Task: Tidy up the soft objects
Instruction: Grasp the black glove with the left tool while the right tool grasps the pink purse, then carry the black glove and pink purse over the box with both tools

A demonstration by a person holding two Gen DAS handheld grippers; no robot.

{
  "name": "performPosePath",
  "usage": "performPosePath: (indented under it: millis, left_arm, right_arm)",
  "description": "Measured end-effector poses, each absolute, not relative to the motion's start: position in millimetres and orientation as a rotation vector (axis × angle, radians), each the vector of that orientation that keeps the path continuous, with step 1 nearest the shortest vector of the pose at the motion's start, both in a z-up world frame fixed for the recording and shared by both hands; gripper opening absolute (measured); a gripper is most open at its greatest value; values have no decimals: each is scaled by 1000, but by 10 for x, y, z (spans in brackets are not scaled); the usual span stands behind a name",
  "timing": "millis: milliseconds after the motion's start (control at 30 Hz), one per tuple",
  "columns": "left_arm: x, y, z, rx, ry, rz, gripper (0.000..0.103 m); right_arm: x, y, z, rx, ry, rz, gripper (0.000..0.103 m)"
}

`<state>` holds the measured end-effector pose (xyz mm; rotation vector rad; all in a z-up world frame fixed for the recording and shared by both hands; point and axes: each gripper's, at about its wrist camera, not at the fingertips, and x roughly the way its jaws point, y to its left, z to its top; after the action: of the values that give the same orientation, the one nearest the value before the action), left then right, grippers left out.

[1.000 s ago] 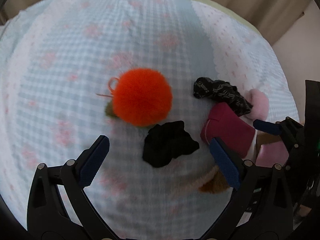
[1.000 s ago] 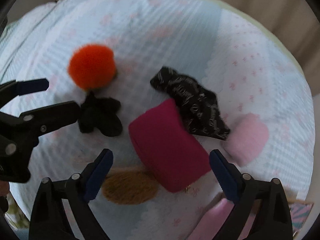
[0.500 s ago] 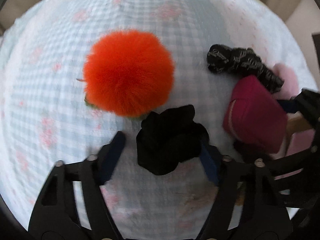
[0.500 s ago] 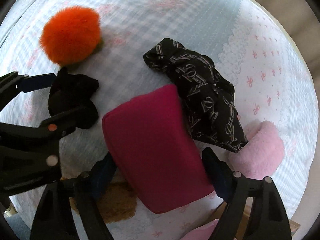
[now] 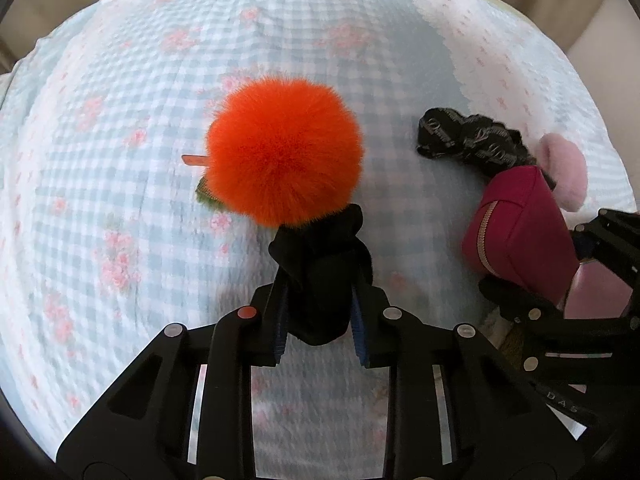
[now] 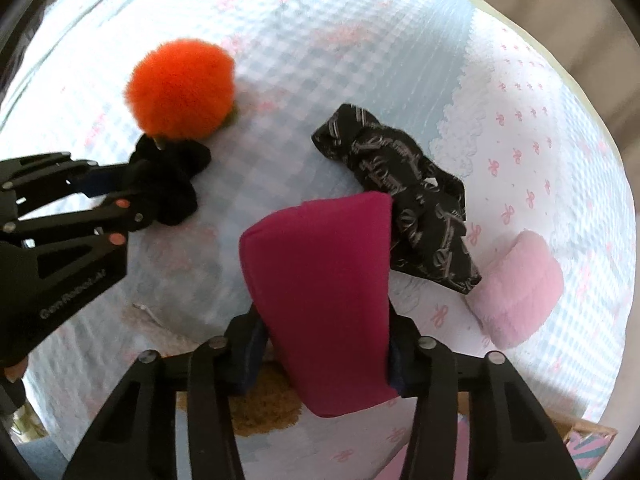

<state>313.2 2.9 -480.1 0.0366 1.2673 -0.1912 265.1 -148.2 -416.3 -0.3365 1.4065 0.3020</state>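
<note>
My left gripper (image 5: 320, 320) is shut on a black velvet scrunchie (image 5: 320, 264), which touches the fluffy orange pompom (image 5: 284, 148). It also shows in the right wrist view (image 6: 168, 184), beside the pompom (image 6: 180, 88). My right gripper (image 6: 326, 364) is shut on a magenta zip pouch (image 6: 324, 300), also seen in the left wrist view (image 5: 520, 236). A black patterned scrunchie (image 6: 404, 196) lies behind the pouch, and a pink fuzzy item (image 6: 524, 284) lies to its right.
All lie on a bed with a blue gingham, pink-flowered cover (image 5: 120, 120). A brown fuzzy item (image 6: 264, 412) sits under the right gripper. A pink box corner (image 6: 588, 444) shows at lower right. Beige wall lies beyond the bed's far edge.
My left gripper closed on the black scrunchie. My right gripper closed on the magenta pouch and tilted it up.
</note>
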Motion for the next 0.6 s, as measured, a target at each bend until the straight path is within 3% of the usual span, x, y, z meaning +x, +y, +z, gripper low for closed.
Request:
performPosePath:
  millis: [300,600]
  left_arm:
    - [3007,162,-4423,1,1228,-206,23]
    - [2731,316,-3702,-31,1143,-214,23]
  right_arm:
    - [2582,-1515,-3777,-232,1343,280,42]
    - [2348,-1580,-2938,-81,1236,228,42]
